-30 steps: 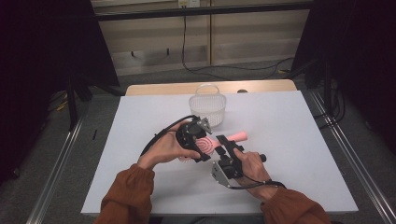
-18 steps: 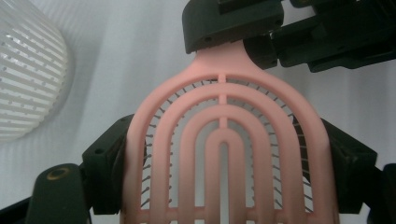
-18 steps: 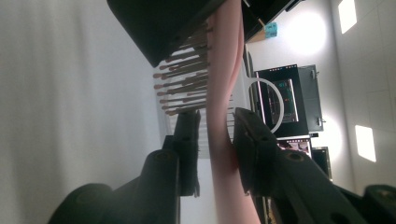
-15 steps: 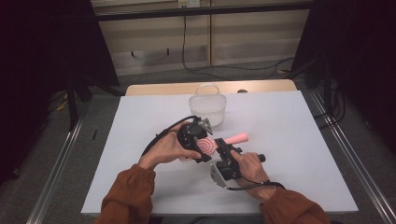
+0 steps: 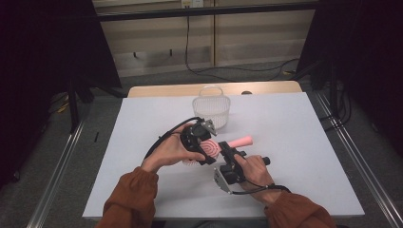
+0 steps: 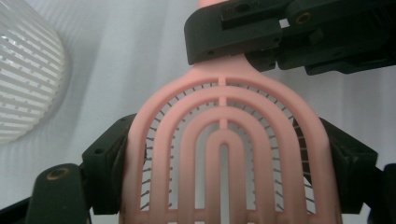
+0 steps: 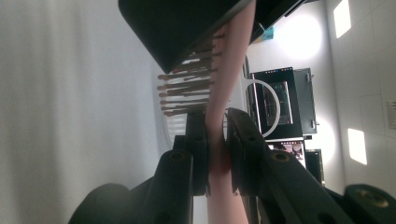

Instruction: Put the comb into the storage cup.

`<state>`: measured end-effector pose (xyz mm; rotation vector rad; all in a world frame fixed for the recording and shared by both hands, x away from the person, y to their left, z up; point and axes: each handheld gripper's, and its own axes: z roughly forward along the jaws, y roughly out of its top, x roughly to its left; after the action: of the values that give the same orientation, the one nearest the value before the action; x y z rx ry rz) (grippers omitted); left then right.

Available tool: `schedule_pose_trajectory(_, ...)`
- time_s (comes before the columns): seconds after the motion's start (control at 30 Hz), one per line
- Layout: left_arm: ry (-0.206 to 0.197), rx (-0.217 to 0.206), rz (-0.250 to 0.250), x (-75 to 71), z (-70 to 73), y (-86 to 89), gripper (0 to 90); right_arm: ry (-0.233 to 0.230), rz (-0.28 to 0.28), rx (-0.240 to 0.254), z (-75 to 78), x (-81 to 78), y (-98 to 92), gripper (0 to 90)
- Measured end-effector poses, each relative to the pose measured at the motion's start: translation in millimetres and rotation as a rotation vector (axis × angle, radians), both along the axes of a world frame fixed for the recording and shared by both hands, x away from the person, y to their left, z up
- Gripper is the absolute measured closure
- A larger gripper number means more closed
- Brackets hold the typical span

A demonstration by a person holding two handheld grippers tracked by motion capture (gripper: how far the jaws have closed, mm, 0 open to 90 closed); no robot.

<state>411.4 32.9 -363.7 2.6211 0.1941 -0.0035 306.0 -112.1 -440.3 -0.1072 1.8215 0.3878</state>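
Two grippers clamp one pink vented hairbrush (image 5: 212, 148) near the ribbed basket (image 5: 211, 110): left gripper (image 5: 203, 142) spans its arched head, right gripper (image 5: 228, 153), jaws just closed, pinches its smooth neck.

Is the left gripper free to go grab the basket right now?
Probably not: the left gripper is clamped across the pink brush head, so it would have to let go first. The basket itself stands unblocked nearby.

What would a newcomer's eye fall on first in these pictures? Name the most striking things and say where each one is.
First, the pink vented hairbrush held above the middle of the white table: the left gripper clamps its wide head from both sides, and the right gripper, whose jaws have just been closing, pinches its neck. Behind them, near the far edge, stands a white slotted basket with a handle.
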Motion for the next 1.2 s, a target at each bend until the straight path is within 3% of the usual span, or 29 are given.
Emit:
schedule_pose_trajectory(0.13,-0.008,-0.033,0.008,-0.3,0.1,0.1,19.2,0.004,-0.006,0.003,1.4,0.8,-1.8,80.3)
schedule_pose_trajectory(0.33,-0.017,-0.043,0.009,-0.3,0.0,1.0,18.8,0.003,0.001,-0.006,1.4,1.0,-1.9,80.6)
schedule_pose_trajectory(0.47,-0.052,-0.052,0.024,0.1,1.8,2.3,11.4,0.0,-0.004,-0.006,2.6,1.2,-3.1,80.8)
schedule_pose_trajectory(0.63,-0.04,-0.074,0.023,1.5,0.4,4.7,6.3,0.002,-0.01,0.018,4.6,2.4,-5.2,80.9)
schedule_pose_trajectory(0.7,-0.061,-0.089,0.032,1.6,-1.1,4.8,5.9,0.011,-0.023,0.022,4.5,2.3,-5.9,80.9)
schedule_pose_trajectory(0.8,-0.056,-0.104,0.032,3.1,-2.6,4.5,5.4,0.014,-0.027,0.021,3.5,2.4,-5.9,80.9)
schedule_pose_trajectory(0.9,-0.078,-0.102,0.03,2.0,-1.7,5.7,5.1,0.01,-0.024,0.018,4.1,3.0,-6.3,81.0)
schedule_pose_trajectory(1.07,-0.098,-0.132,0.045,1.3,0.2,12.3,5.1,0.011,-0.036,0.023,5.5,3.8,-8.6,81.0)
schedule_pose_trajectory(1.13,-0.136,-0.16,0.048,0.1,0.3,16.0,5.2,0.014,-0.042,0.029,5.8,3.6,-9.6,80.9)
schedule_pose_trajectory(1.2,-0.139,-0.18,0.058,0.1,-0.1,17.2,5.2,0.009,-0.041,0.036,6.3,4.2,-10.6,80.9)
